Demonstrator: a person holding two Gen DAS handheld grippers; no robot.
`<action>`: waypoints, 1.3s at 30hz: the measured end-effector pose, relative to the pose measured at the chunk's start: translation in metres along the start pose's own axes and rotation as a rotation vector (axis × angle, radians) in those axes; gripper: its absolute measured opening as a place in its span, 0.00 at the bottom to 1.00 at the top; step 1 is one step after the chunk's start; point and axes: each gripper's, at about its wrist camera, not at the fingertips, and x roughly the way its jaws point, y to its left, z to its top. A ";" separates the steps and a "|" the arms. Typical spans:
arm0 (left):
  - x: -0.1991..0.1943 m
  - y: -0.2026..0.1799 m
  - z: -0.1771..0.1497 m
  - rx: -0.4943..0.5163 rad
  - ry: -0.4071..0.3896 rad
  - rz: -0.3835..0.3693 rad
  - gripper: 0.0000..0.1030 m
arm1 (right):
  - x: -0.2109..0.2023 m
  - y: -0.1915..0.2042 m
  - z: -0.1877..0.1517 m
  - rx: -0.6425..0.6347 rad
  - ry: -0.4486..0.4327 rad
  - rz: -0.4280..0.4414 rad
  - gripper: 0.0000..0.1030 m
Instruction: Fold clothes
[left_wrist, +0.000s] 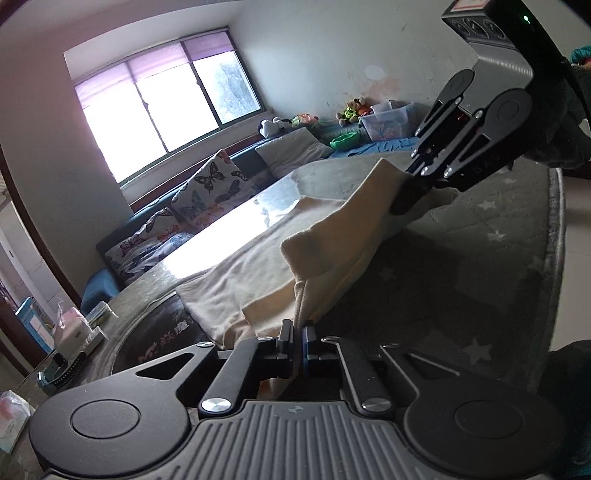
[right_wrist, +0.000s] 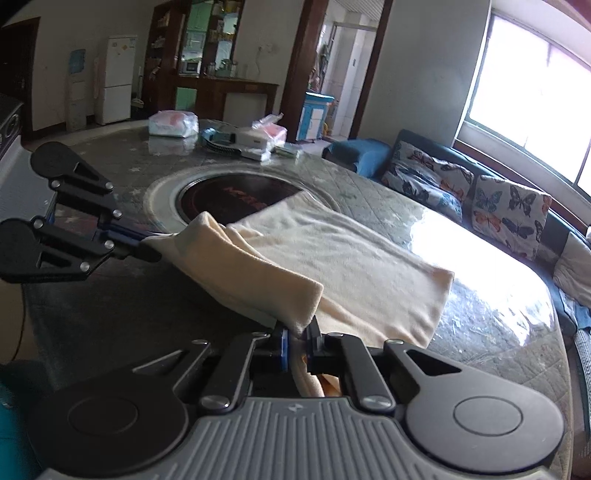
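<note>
The fingers of the left gripper (left_wrist: 298, 334) are closed together on a pinched edge of a cream cloth (left_wrist: 236, 284), and the same is seen of the right gripper (right_wrist: 298, 338), whose fingers are clamped on the cloth's other near corner (right_wrist: 332, 266). Both grippers are held low and level above the table (right_wrist: 388, 206), pointed toward each other from opposite ends of the lifted edge, which is raised into a fold between them. One cloth is counted; its far part is laid flat on the grey quilted table cover, next to a round dark inset (right_wrist: 236, 195). Two grippers are counted. On the sofa (right_wrist: 373, 155) beyond the table, two butterfly-print cushions (right_wrist: 509, 210) are seen.
</note>
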 end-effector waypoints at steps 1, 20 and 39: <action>-0.006 0.000 0.001 -0.004 -0.004 -0.006 0.04 | -0.005 0.002 0.000 -0.009 -0.001 0.006 0.07; -0.056 0.015 0.026 -0.044 -0.053 -0.013 0.04 | -0.069 0.030 0.017 -0.024 0.015 0.120 0.07; 0.147 0.060 0.041 -0.188 0.186 0.138 0.06 | 0.084 -0.071 0.053 0.110 0.103 0.012 0.08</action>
